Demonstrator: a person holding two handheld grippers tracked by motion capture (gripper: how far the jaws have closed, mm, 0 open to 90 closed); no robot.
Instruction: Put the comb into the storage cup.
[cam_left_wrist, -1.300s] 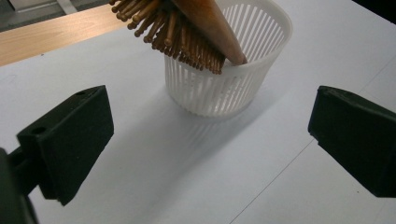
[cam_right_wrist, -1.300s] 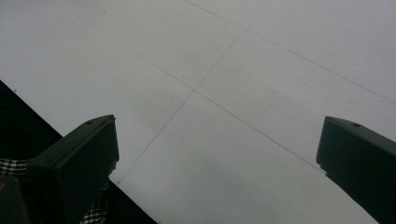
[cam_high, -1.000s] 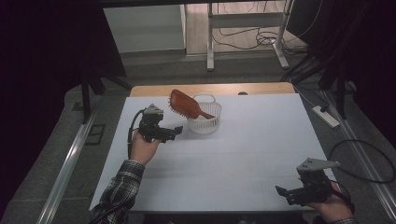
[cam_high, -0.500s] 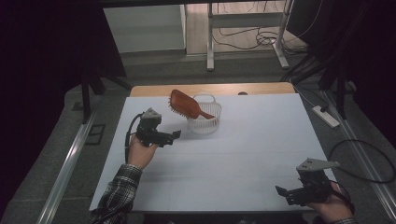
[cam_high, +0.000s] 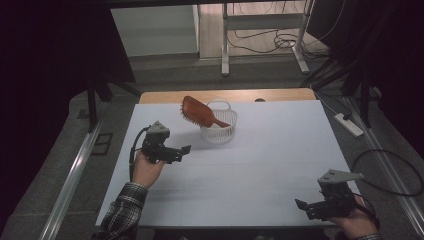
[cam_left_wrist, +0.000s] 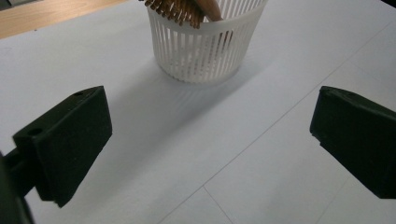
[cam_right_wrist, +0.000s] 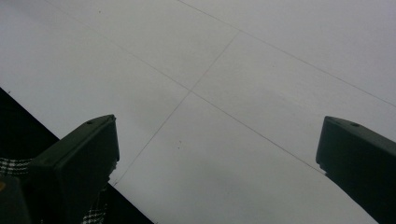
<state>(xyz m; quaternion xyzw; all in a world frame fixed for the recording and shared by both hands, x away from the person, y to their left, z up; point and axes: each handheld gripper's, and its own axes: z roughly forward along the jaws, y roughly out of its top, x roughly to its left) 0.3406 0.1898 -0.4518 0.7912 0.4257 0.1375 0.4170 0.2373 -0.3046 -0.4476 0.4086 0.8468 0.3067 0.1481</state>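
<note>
White tabletop (cam_high: 260, 165), marked with faint grid lines, carries all items shown; positions are given relative to the basket. Nearest the person, the right gripper (cam_high: 306, 206) is held in a hand (cam_high: 356, 226) at the near right corner of the tabletop, well apart from the basket, its jaws spread wide with nothing between them; the right gripper view shows bare surface between the jaws and a plaid sleeve (cam_right_wrist: 9, 164) past the near edge. The left gripper (cam_high: 186, 150), held in the other hand (cam_high: 146, 169), sits near the basket on its near-left side, pointing toward it, jaws likewise spread wide and empty. Farther off stands the white slotted basket (cam_high: 219, 129), upright. A reddish-brown hairbrush (cam_high: 197, 111) rests in it, handle down inside, head leaning out over the left rim, bristles facing down.
</note>
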